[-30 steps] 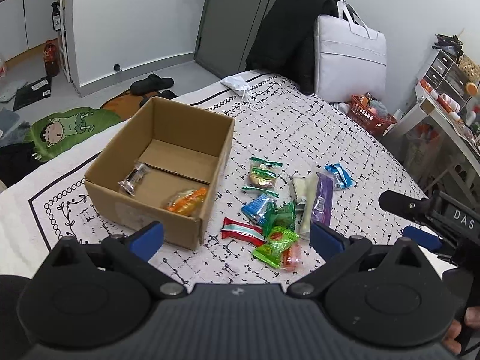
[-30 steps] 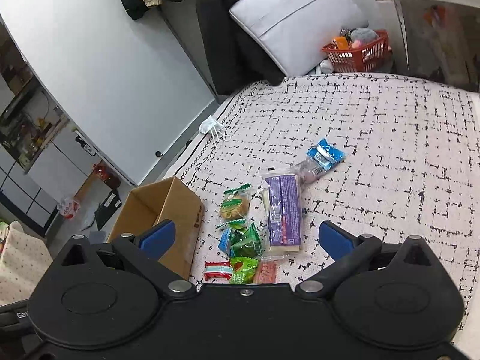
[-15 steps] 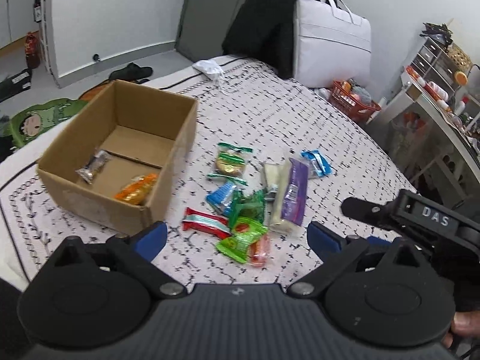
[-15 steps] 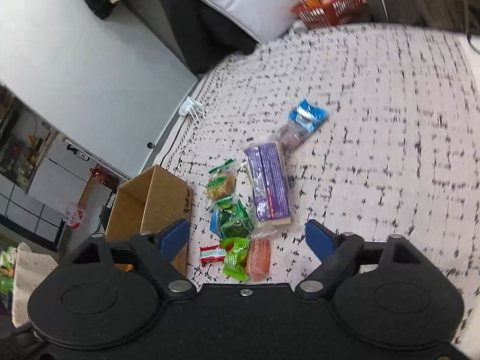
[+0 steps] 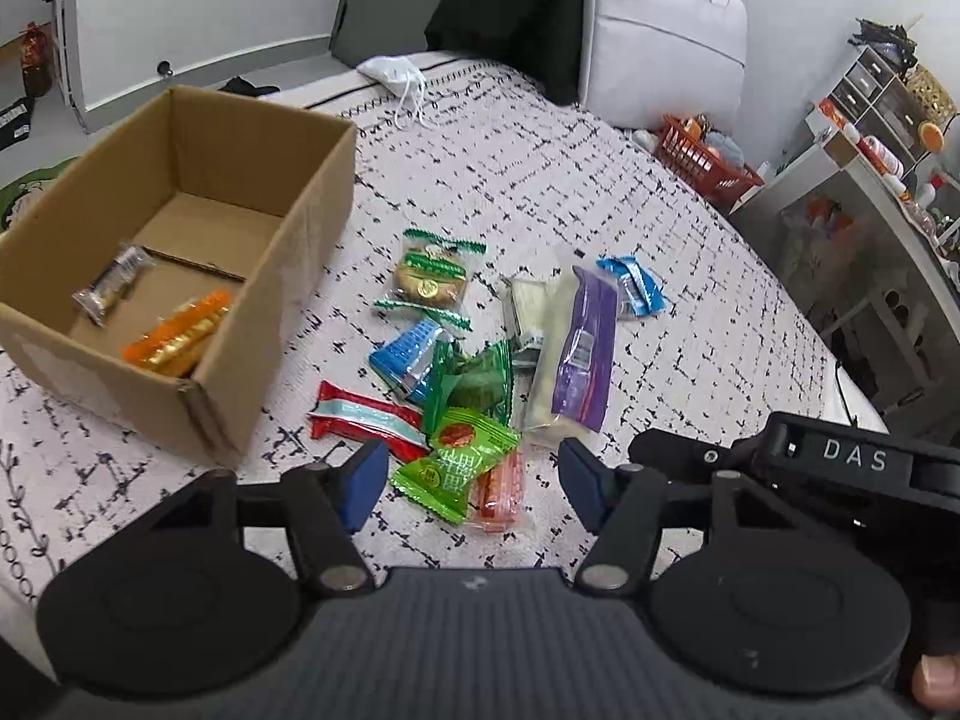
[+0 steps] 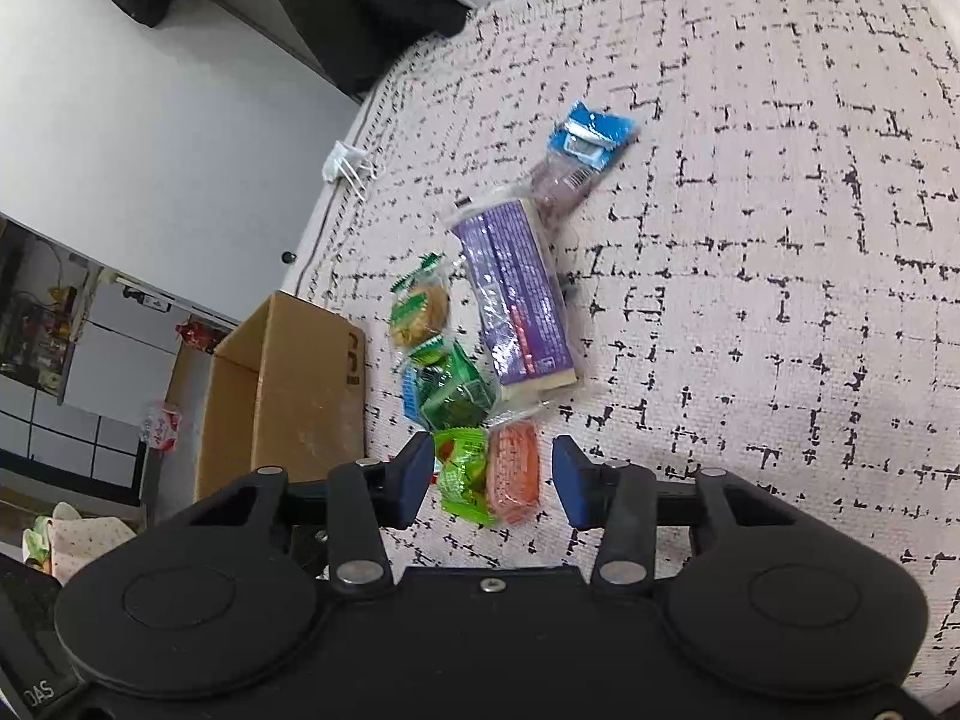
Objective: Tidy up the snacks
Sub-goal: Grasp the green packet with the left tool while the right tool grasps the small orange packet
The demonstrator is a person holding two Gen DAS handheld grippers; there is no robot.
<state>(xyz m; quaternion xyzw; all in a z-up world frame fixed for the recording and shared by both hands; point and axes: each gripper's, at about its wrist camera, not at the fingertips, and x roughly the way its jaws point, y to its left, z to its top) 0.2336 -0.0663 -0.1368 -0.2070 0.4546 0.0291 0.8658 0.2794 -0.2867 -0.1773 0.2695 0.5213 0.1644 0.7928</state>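
Both grippers hovered over the snack pile on the bed [image 5: 600, 192]. The right gripper [image 6: 492, 483], fingers just narrowing but touching nothing, straddled the orange wafer packet [image 6: 513, 471] and light-green packet [image 6: 459, 474]. The left gripper [image 5: 468, 480], also narrowing, framed the same pair, the cardboard box [image 5: 288, 276] to its left.

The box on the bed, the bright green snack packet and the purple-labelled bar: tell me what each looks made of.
Box: plain brown corrugated cardboard, matte, going by the raw cut edges and folded flaps.
Bright green snack packet: probably thin plastic film, glossy, with crinkles and crimped ends.
Purple-labelled bar: clear, shiny plastic wrap over a pale block; the purple part could be print or a paper label.
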